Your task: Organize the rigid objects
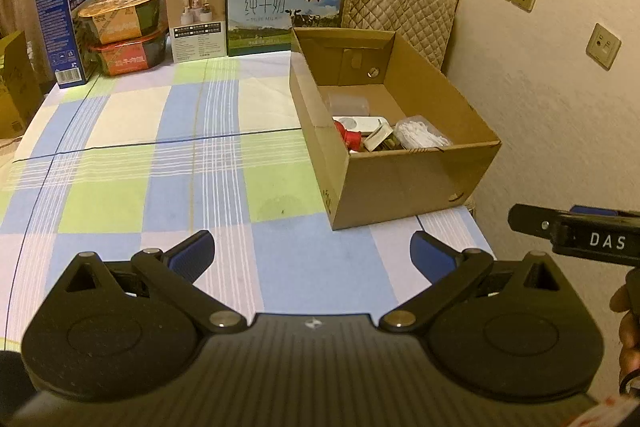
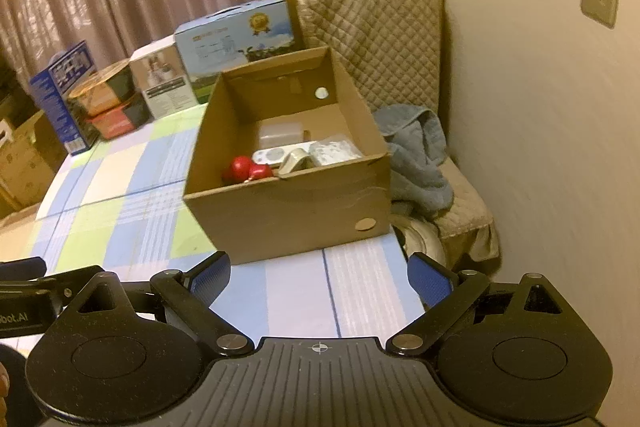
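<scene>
A: Nearest, the left gripper (image 1: 312,257) and right gripper (image 2: 319,281)?
B: Both sets of fingers spread wide, empty, above the desk's (image 1: 168,163) near edge.
A: The cardboard box (image 1: 416,179)?
B: At the desk's right edge, long axis running away from us; a red toy (image 2: 244,169) and white remote (image 2: 276,154) lie inside.

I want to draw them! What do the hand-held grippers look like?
Each hand-held gripper, left and right, has a black ribbed body, round black discs, silver rivets, black linkage bars and blue ridged fingertips. The right one's side shows white letters "DAS".
</scene>
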Tool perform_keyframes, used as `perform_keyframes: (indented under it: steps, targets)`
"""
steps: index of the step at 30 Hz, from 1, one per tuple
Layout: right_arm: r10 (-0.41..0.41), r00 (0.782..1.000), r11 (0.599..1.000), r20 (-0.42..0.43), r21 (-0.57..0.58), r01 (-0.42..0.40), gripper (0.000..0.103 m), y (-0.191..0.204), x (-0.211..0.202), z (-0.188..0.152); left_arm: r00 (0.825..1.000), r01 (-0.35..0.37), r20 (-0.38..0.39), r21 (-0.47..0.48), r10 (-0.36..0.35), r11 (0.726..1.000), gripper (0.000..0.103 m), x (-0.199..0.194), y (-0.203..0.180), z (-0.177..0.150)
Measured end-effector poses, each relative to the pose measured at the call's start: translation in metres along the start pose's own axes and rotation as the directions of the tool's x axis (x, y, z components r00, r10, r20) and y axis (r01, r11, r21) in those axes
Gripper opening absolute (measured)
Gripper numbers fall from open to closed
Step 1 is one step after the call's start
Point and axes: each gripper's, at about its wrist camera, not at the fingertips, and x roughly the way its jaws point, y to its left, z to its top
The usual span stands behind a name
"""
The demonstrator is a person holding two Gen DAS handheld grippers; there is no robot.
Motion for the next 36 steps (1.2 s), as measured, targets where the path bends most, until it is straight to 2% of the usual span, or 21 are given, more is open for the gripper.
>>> perform_keyframes:
  steps: [4, 9, 36]
  targets:
    - [0.0, 1.0, 0.999, 0.001, -0.041, 0.0, 0.093, 0.008, -0.001, -0.004, 1.0, -0.024, 0.014, 0.003, 0.024, 1.0, 0.102, -0.004, 0.002, -0.003]
    - [0.015, 1.0, 0.999, -0.006, -0.04, -0.015, 0.093, 0.01, 0.0, -0.008, 0.999, -0.041, 0.026, -0.02, 0.041, 0.999, 0.102, -0.007, 0.005, -0.006]
    - [0.029, 0.999, 0.999, -0.018, -0.035, -0.029, 0.093, 0.016, 0.002, -0.011, 0.998, -0.05, 0.029, -0.044, 0.052, 0.998, 0.103, -0.011, 0.009, -0.006]
